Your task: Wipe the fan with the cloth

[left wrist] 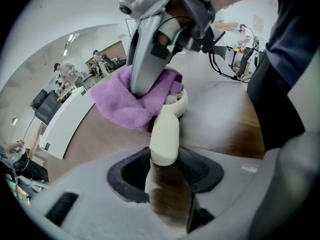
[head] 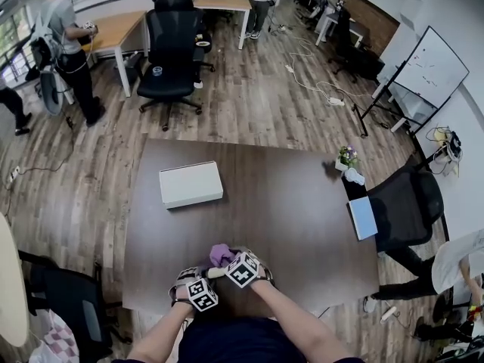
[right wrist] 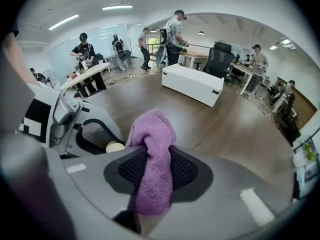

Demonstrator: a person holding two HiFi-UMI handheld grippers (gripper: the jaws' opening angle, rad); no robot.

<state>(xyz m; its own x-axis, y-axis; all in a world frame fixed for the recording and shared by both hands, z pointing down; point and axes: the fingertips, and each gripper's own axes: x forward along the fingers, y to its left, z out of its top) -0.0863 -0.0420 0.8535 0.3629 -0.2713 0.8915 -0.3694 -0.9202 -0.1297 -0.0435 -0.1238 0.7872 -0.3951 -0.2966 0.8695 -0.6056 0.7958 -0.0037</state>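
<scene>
Left gripper (left wrist: pixel 165 170): closed on the slim cream handle of the fan (left wrist: pixel 166 133), pads pressing it from both sides, pointed steeply down.
Right gripper (right wrist: pixel 152 180): clamped on a fold of the purple cloth (right wrist: pixel 151 151), loose end bunched beyond the tips.
Fan position: low over the near edge of the dark table (head: pixel 295 203), handle end in the left jaws, head end under the cloth.
Contact: cloth draped over the head end and touching it; no telling how much of the head is covered.
Step in hand: most likely rubbing the head with one hand while bracing with the other.
Doing it well: firm, unmoving hold on the handle; short strokes led by the soft bunch of cloth, never by the hard jaw tips; light pressure only, since so slim a handle could twist between the pads.
Next need: probably a turn of the handle to bring the unwiped side up to the cloth.
Risk: cloth slipping out of the right jaws under drag.
Clear of the work: white box (head: pixel 190 184), well apart up the table.
</scene>
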